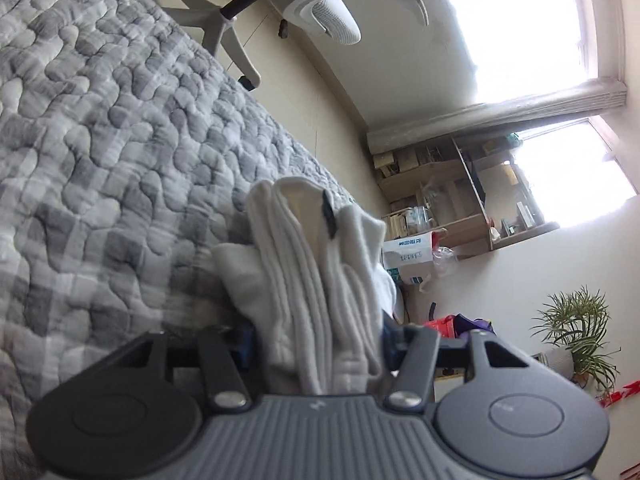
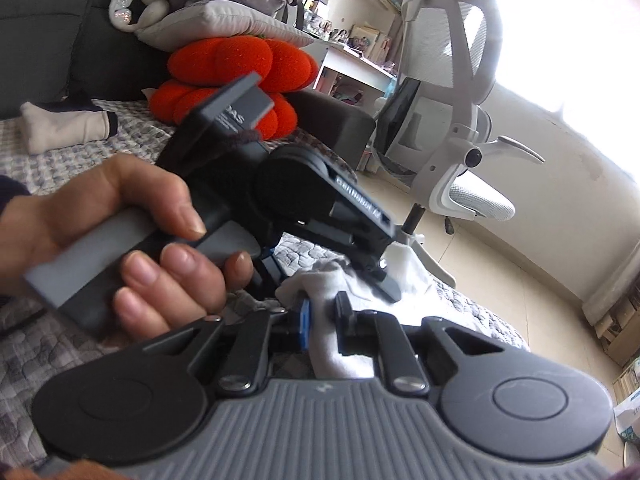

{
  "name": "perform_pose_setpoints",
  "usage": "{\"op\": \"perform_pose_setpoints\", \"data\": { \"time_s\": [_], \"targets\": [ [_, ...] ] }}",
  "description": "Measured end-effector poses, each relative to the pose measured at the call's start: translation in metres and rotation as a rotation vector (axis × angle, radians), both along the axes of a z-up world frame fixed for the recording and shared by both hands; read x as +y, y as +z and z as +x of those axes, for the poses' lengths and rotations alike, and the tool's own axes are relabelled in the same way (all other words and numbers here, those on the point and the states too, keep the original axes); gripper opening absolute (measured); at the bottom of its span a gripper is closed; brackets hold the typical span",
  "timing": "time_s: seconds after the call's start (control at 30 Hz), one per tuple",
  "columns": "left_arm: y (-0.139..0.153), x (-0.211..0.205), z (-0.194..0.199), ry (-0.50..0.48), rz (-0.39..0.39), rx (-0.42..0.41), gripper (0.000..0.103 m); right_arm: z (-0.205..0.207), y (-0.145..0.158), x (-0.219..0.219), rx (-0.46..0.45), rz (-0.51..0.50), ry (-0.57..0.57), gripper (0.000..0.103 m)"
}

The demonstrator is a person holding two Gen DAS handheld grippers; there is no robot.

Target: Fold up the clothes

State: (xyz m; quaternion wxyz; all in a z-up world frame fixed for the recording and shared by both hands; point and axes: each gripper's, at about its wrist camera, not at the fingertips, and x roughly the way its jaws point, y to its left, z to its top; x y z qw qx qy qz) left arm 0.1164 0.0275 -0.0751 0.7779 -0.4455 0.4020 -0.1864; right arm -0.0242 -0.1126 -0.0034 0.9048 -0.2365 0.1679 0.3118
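White sock (image 2: 332,344) pinched in jaws; other tool's label reads "GenRobot.AI".

I read the ribbed sock (image 1: 316,280) as white with a small black mark near its cuff. The quilt (image 1: 100,140) beneath is checked grey and white, stitched in a pebble pattern. I note an orange-red plush cushion (image 2: 240,64), a white mesh office chair (image 2: 452,92) and cream flooring (image 2: 520,264).
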Motion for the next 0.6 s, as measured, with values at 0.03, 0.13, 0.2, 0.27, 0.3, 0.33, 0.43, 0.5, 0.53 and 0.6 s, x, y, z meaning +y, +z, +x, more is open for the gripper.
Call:
{"op": "perform_pose_setpoints", "data": {
  "time_s": [0.03,0.13,0.2,0.27,0.3,0.33,0.43,0.5,0.53,0.6],
  "targets": [
    [-0.002,0.001,0.001,-0.001,0.01,0.009,0.045,0.0,0.0,0.0,-0.001,0.0,-0.001,0.005],
    [0.0,0.002,0.002,-0.003,0.045,-0.008,0.04,0.001,-0.003,0.001,0.003,-0.01,0.0,0.005],
    [0.005,0.002,0.001,-0.007,0.083,-0.024,0.038,0.001,-0.003,0.001,0.014,-0.01,0.006,0.005],
    [0.008,0.003,0.002,-0.014,0.114,-0.034,0.037,0.002,-0.003,0.0,0.028,-0.008,0.013,0.005],
    [0.009,0.003,0.003,-0.019,0.124,-0.034,0.037,0.002,-0.003,-0.001,0.038,-0.01,0.016,0.005],
    [0.01,0.003,0.005,-0.024,0.134,-0.034,0.037,0.003,-0.004,-0.001,0.049,-0.013,0.021,0.006],
    [0.013,0.004,0.012,-0.033,0.145,-0.029,0.038,0.002,-0.007,-0.001,0.072,-0.031,0.037,0.007],
    [0.01,0.007,0.013,-0.03,0.131,-0.023,0.038,0.003,-0.01,-0.001,0.088,-0.046,0.039,0.007],
    [0.009,0.009,0.013,-0.028,0.125,-0.02,0.038,0.003,-0.012,-0.001,0.096,-0.051,0.04,0.007],
    [0.009,0.009,0.01,-0.024,0.137,-0.03,0.038,0.004,-0.012,-0.002,0.122,-0.046,0.06,0.01]
  ]
}}
